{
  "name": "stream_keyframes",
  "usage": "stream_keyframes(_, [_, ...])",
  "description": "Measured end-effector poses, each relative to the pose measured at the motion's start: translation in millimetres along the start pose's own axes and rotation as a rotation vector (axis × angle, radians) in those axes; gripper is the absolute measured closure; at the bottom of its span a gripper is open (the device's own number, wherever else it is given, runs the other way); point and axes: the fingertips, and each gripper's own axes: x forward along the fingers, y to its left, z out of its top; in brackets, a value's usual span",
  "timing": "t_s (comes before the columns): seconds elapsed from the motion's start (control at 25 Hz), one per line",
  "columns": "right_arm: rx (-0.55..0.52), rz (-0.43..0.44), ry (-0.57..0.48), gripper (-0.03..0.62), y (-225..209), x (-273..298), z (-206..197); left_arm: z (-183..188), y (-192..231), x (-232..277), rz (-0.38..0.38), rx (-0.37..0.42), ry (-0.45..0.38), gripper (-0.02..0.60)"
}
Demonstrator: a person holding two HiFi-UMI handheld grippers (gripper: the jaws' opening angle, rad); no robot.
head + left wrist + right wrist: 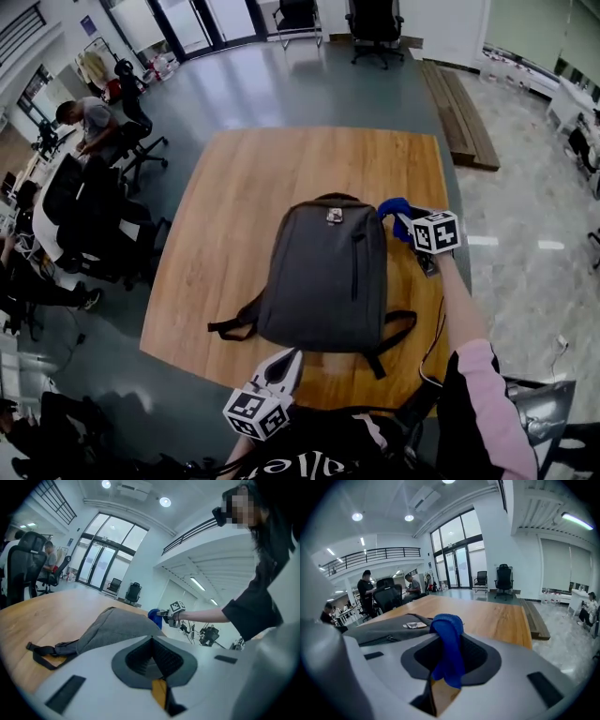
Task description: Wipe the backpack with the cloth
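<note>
Backpack (328, 272) lay flat mid-table (234, 187), straps toward near edge. Right gripper (408, 223) clamped blue cloth (394, 207) at bag's far-right corner, placed to start wiping. Left gripper (289, 361) closed, empty, near edge, clear of work.

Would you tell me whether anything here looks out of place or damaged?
Nothing stands out. The backpack lies flat on the table, and the cloth is clamped in the right gripper beside the backpack's top corner.

Wooden table (281, 178), glossy grey floor (309, 84), office chairs (375, 23)
</note>
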Motion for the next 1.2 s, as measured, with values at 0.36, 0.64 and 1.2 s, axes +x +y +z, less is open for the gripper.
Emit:
stream_keyframes(0.36, [-0.062,0.091,0.102,0.49,15,5,-50,5,23,1,0.072,-0.018,-0.014,0.583])
stream_keyframes(0.64, [-0.067,0.156,0.13,0.49,54,-48,-88,11,26,5,0.046,-0.012,-0.027,0.583])
stream_keyframes(1.2, [-0.064,0.212,0.22,0.49,156,-138,-164,7,31,-17,-0.003,0.008,-0.049,0.583])
